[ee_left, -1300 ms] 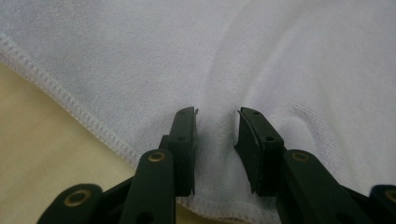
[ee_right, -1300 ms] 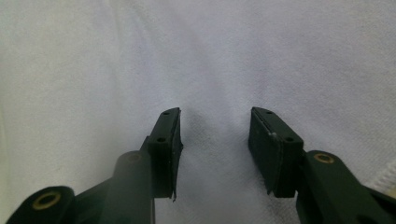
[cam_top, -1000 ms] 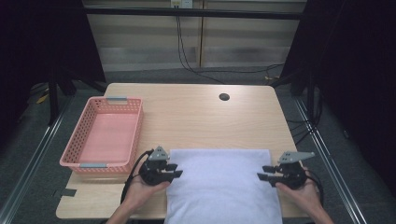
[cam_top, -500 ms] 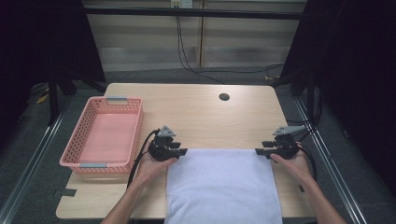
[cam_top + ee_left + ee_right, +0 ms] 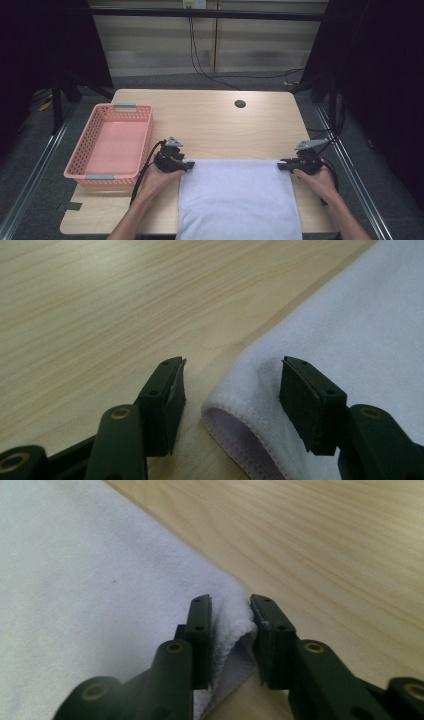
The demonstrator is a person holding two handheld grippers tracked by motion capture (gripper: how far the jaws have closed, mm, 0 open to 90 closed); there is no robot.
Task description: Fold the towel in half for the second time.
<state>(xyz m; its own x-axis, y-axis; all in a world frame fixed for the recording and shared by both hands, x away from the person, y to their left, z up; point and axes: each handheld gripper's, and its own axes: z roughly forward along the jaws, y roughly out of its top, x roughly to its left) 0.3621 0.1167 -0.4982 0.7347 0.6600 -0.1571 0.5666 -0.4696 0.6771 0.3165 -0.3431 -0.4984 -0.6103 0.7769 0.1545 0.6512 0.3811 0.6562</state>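
From the high view, one white towel lies flat across the lower middle of the frame on the wooden table, its near end running off the bottom edge. My left gripper sits at the towel's upper left corner and my right gripper at its upper right corner. One pink basket stands at the left of the frame, with nothing in it that I can see. I count two grippers, one towel, one basket.

In the left gripper view, my jaws stand apart with the towel's hemmed corner lying between them, touched by neither. The cloth looks soft, light and limp (it will sag wherever I let it), so I judge the stitched hem at a corner the surest place to take hold.

In the right gripper view, my jaws are nearly together and pinch the towel's other corner, the fabric bunched up between the pads. That grip looks shallow, near the very edge, and I judge it could slip.
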